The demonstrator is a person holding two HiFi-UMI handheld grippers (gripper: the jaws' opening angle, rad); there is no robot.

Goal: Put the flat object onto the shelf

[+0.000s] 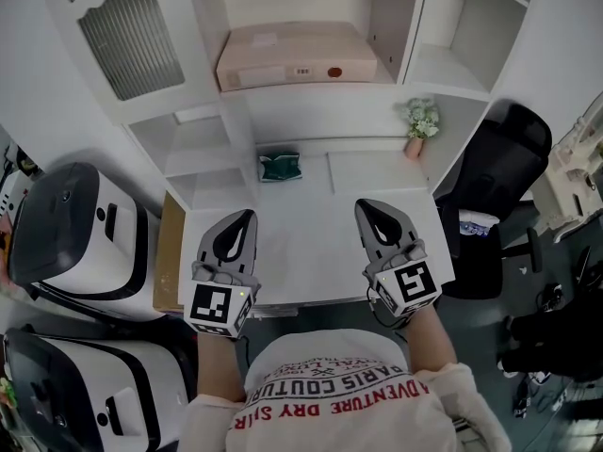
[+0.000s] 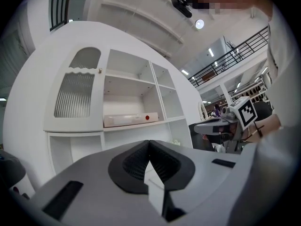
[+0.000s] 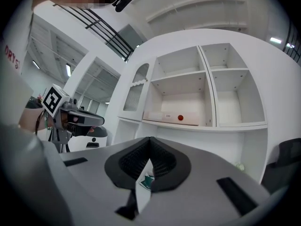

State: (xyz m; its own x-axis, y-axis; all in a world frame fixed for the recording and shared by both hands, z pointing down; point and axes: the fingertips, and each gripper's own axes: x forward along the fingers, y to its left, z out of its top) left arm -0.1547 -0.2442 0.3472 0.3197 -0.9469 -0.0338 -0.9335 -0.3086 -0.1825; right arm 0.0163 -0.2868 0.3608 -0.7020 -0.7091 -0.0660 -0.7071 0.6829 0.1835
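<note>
While I hover at the near edge of the desk (image 1: pixel 311 248), left gripper (image 1: pixel 247 214) closed empty, right gripper (image 1: pixel 364 204) likewise pinched together, green packet (image 1: pixel 280 166) at the back edge, flat box (image 1: pixel 295 55) lying on the shelf (image 1: pixel 311 100), long axis along its front edge, label outward.

Office — desk (image 1: pixel 311 243), swivel chair (image 1: pixel 495 158), shelf (image 1: pixel 320 111)

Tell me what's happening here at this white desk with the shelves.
A person holds a two-jaw tool in each hand, level above the white desk. The left tool and the right tool are both shut with nothing in them. The flat beige cardboard box already lies on the white shelf above the desk, clear of both. A small dark green packet sits at the back of the desk.
</note>
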